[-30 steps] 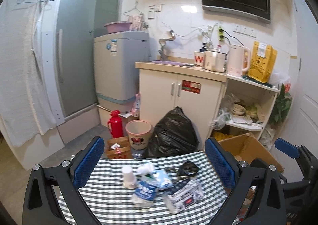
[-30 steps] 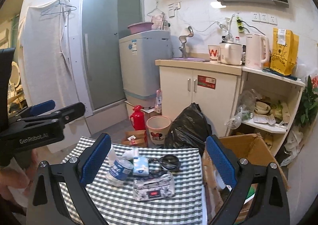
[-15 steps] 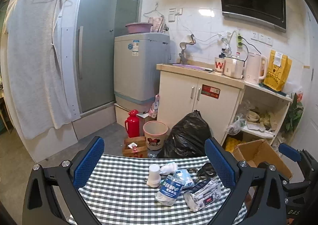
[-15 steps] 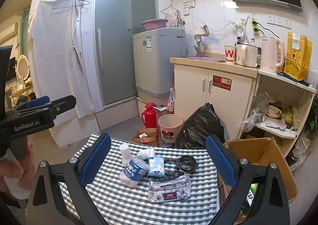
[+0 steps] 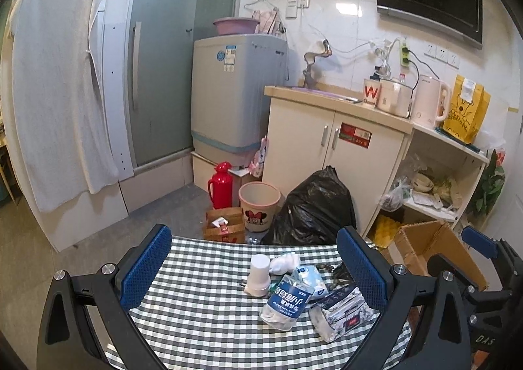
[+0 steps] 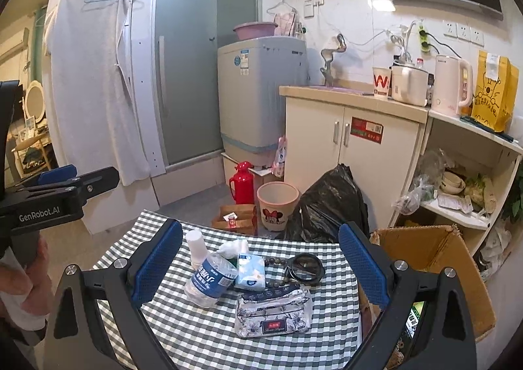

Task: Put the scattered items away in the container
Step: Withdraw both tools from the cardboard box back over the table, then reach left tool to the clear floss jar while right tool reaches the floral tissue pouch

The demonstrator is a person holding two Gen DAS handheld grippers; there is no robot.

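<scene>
Both grippers, left gripper (image 5: 254, 267) and right gripper (image 6: 260, 260), hang wide open and empty above the checkered bench (image 6: 196, 330). Nearest its front edge lies the floral pouch (image 6: 274, 314): soft, light, I'd pinch it across the middle. The water bottle (image 6: 210, 280) looks crumpled and slick, so grab the labelled body. Behind: tissue pack (image 6: 250, 273), white cup (image 6: 197, 247), beads and black ring (image 6: 305, 267). The cardboard box (image 6: 434, 259) sits off the right edge. Compared with a second ago, both cameras sit higher and further back.

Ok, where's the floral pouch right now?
In the right wrist view the floral pouch lies flat on the checked tablecloth, nearest the camera, right of the water bottle and just below the bead string.
</scene>
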